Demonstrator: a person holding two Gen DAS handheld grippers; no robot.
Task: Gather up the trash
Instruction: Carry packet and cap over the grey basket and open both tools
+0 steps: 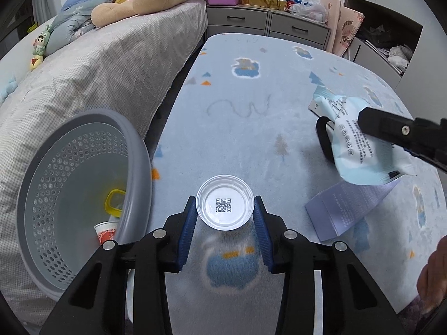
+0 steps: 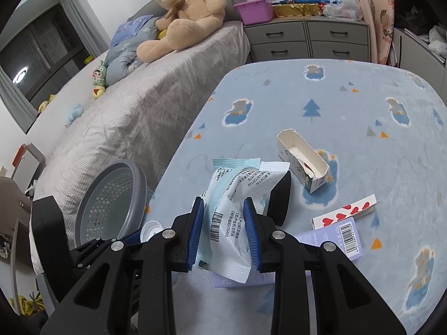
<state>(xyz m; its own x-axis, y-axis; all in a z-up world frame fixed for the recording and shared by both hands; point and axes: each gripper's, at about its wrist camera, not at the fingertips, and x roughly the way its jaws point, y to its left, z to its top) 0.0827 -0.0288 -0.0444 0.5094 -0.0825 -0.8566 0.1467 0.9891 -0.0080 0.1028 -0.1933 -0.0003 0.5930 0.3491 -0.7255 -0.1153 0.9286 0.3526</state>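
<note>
My left gripper point(image 1: 225, 209) is shut on a clear plastic lid point(image 1: 225, 206) with a QR code, held just above the blue patterned table cover point(image 1: 251, 106). The grey perforated basket point(image 1: 81, 195) stands tilted at the left and holds a paper cup point(image 1: 107, 231) and a yellow ring point(image 1: 114, 201). My right gripper point(image 2: 223, 223) is shut on a white and pale blue plastic wrapper point(image 2: 237, 195); the wrapper also shows in the left wrist view point(image 1: 360, 145). A lilac flat box point(image 1: 349, 209) lies under it.
An open white carton point(image 2: 303, 159), a card with red hearts point(image 2: 345, 212) and a black roll point(image 2: 279, 201) lie on the table. A bed point(image 1: 97, 69) with a teddy bear point(image 2: 184, 14) runs along the left. Grey drawers point(image 1: 265, 25) stand behind.
</note>
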